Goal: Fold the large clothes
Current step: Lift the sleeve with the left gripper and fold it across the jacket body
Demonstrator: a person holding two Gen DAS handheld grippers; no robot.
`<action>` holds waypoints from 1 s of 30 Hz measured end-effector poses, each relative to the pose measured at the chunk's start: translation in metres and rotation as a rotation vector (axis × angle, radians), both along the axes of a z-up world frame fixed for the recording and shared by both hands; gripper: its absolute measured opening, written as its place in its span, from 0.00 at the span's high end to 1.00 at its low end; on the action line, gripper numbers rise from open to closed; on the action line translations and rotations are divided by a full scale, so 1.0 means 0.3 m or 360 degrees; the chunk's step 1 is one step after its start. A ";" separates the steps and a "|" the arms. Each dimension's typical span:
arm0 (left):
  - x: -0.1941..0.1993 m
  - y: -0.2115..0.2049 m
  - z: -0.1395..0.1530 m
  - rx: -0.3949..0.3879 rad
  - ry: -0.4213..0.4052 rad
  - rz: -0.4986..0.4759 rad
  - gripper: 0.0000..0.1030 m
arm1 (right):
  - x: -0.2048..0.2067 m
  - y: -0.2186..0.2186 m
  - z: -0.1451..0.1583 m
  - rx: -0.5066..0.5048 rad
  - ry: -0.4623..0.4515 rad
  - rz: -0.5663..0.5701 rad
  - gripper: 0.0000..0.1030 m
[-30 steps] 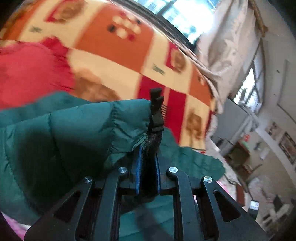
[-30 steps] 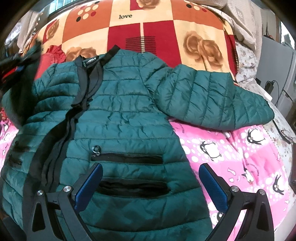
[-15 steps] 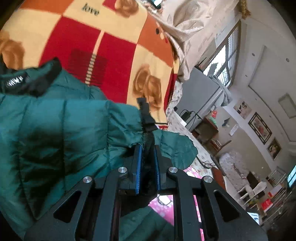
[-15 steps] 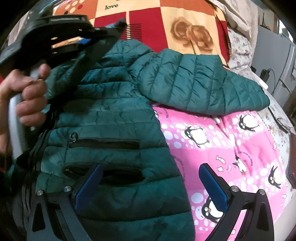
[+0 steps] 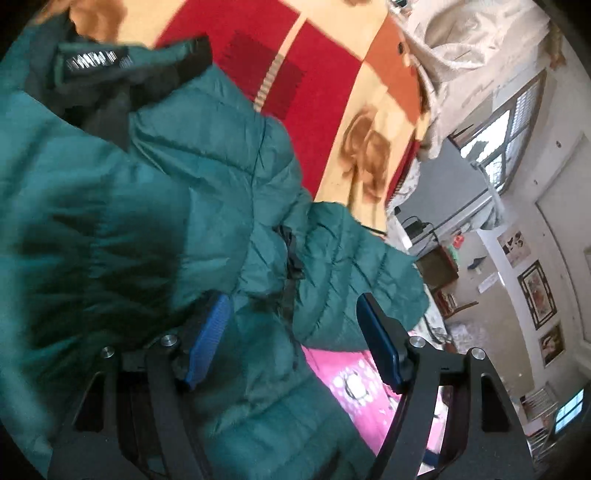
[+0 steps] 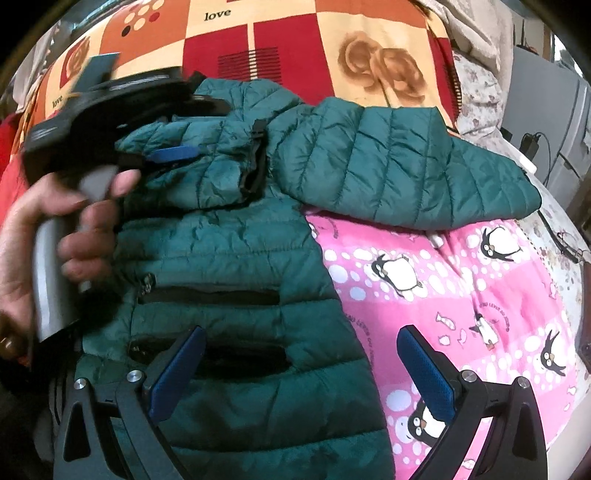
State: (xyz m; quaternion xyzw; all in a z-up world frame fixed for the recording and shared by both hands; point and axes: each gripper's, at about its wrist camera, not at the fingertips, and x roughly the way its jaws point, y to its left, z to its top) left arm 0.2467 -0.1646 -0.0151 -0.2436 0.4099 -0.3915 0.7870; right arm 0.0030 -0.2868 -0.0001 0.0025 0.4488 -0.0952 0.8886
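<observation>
Bed [image 6: 498, 295]: jacket [image 6: 229, 251] has one sleeve folded over chest, other sleeve left; left gripper [image 5: 291, 339] and right gripper [image 6: 299, 365] both released.

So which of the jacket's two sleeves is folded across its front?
The sleeve by the left gripper, its black cuff on the chest. The other sleeve lies stretched out over the pink blanket.

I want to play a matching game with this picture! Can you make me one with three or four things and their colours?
Things:
1. puffy jacket
2. penguin sheet
3. pads on the right claw
4. word "love"

Colours:
a. pink
b. black
c. dark green
d. blue

Pairs: 1-c, 2-a, 3-d, 4-b
</observation>
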 end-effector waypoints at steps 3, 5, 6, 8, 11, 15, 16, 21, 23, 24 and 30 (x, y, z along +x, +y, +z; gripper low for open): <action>-0.038 0.126 0.050 0.0047 -0.0070 0.0056 0.31 | 0.015 0.003 0.034 0.0062 -0.0107 -0.0031 0.00; -0.062 0.247 0.073 0.0126 -0.0124 0.0131 0.31 | 0.033 0.021 0.056 0.0107 -0.0180 -0.0038 0.00; -0.082 0.321 0.088 0.0173 -0.0171 0.0185 0.31 | 0.048 0.038 0.066 0.0112 -0.0213 -0.0029 0.00; -0.101 0.486 0.121 0.0274 -0.0246 0.0313 0.31 | 0.089 0.081 0.078 0.0124 -0.0261 0.0037 0.00; -0.112 0.676 0.131 0.0429 -0.0295 0.0537 0.31 | 0.206 0.137 0.095 0.0113 -0.0258 0.0080 0.00; -0.068 0.831 0.092 0.0525 -0.0215 0.0760 0.31 | 0.410 0.187 0.091 0.0262 -0.0220 0.0121 0.00; -0.046 0.841 0.069 0.0538 -0.0171 0.0773 0.31 | 0.468 0.207 0.076 0.0328 -0.0192 0.0163 0.00; 0.037 0.816 -0.044 0.0694 -0.0034 0.0786 0.31 | 0.663 0.251 -0.096 0.0486 0.0061 0.0365 0.00; 0.061 0.810 -0.091 0.0703 0.0020 0.0778 0.28 | 0.706 0.206 -0.161 0.0431 0.0130 0.0292 0.00; 0.068 0.809 -0.108 0.0684 0.0045 0.0774 0.27 | 0.724 0.177 -0.173 0.0469 0.0138 0.0269 0.00; 0.038 0.824 -0.048 0.0676 -0.0081 0.0858 0.27 | 0.761 0.193 -0.128 0.0368 0.0197 0.0210 0.01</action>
